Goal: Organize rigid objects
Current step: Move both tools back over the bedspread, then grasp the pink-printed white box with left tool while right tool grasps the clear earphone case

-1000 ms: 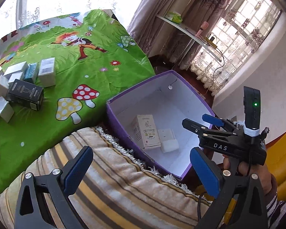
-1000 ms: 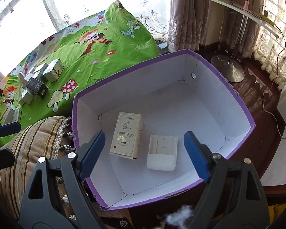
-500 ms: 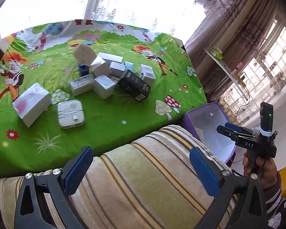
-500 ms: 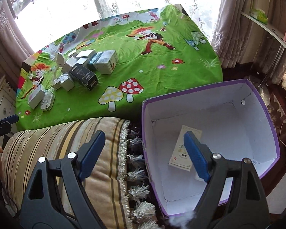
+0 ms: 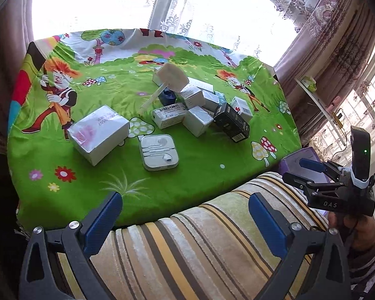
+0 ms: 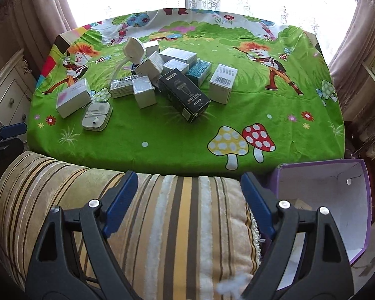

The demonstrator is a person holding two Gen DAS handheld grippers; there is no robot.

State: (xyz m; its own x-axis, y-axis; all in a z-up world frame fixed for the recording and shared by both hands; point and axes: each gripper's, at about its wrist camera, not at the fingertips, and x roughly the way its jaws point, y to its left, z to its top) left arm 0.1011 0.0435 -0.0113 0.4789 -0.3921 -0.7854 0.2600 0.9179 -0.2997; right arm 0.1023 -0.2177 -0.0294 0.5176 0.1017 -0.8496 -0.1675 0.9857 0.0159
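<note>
Several small boxes lie in a heap on the green cartoon tablecloth (image 5: 187, 180): a black box (image 5: 231, 122) (image 6: 183, 93), a large white box with a pink mark (image 5: 97, 133) (image 6: 73, 97), a white earphone case (image 5: 160, 152) (image 6: 97, 115) and white boxes (image 6: 223, 83). A purple box (image 6: 337, 200) stands at the right, below the table edge, with something pale inside. My left gripper (image 5: 185, 222) is open and empty above a striped cushion. My right gripper (image 6: 190, 202) is open and empty above the same cushion; it also shows in the left wrist view (image 5: 312, 175).
The striped cushion (image 6: 182, 225) lies between me and the table. Curtains and a bright window stand behind the table. A white cabinet (image 6: 5, 95) is at the left. A shelf (image 5: 317, 97) stands at the right by another window.
Both grippers have swung left and back from over the purple box to face the table. The heap of boxes has come into full view; the purple box has slid to the right edge.
</note>
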